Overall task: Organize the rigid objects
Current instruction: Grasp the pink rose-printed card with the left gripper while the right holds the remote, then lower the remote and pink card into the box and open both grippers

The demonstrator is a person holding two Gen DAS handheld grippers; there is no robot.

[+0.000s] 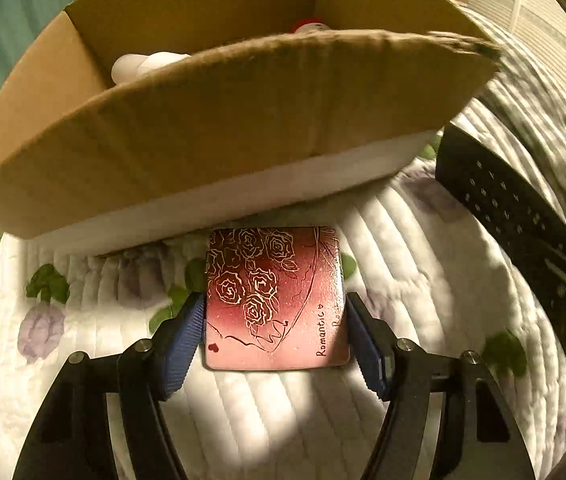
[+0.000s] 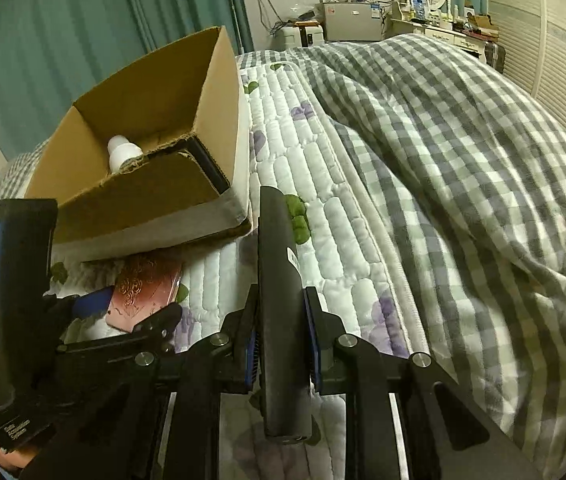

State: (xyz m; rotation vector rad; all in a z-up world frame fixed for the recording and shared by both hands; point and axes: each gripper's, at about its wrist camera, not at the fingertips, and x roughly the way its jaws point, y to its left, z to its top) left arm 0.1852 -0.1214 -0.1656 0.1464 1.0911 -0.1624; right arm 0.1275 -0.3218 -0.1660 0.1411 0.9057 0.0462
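Note:
My left gripper (image 1: 277, 312) is shut on a flat pink-red case with gold rose drawings (image 1: 275, 296), held level just above the quilted bed in front of the cardboard box (image 1: 223, 120). The case also shows in the right wrist view (image 2: 145, 292), with the left gripper (image 2: 131, 312) around it. My right gripper (image 2: 281, 320) is shut on a long black perforated bar (image 2: 279, 300), held on edge beside the box (image 2: 155, 184); the bar also shows in the left wrist view (image 1: 523, 216). A white bottle (image 2: 121, 156) and a dark flat item (image 2: 207, 164) lie inside the box.
The bed has a white floral quilt (image 2: 323, 208) and a bunched grey checked blanket (image 2: 463, 160) on the right. Teal curtains (image 2: 83, 20) hang behind the box. A dresser with clutter (image 2: 423, 12) stands far back.

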